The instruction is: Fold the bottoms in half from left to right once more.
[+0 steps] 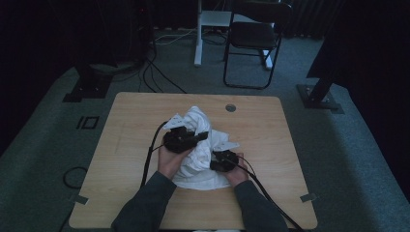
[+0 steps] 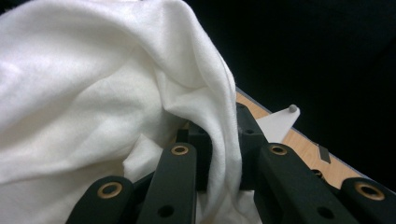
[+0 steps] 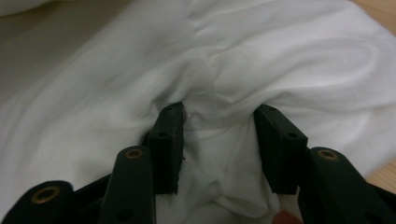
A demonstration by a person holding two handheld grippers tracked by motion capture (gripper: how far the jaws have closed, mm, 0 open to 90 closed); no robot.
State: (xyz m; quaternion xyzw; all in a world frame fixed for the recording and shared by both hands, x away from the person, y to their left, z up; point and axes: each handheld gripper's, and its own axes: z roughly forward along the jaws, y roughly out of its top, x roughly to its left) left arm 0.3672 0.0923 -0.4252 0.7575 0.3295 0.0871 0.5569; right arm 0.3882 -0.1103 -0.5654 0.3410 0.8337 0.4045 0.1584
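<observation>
Centrally, a crumpled white cloth (image 1: 200,154) lies heaped in the middle of the wooden counter (image 1: 125,145), well clear of every edge, with bare wood open at the frame's left, right and top. A small round hole (image 1: 230,108) sits near the counter's far edge. Both forearms come up from the bottom of the high view. The left tongs (image 1: 202,136) point right into the heap, clamped narrow on a fold of cloth. The right tongs (image 1: 214,161) stand half-wide, with cloth bunched between the jaws, pads not pressing.
</observation>
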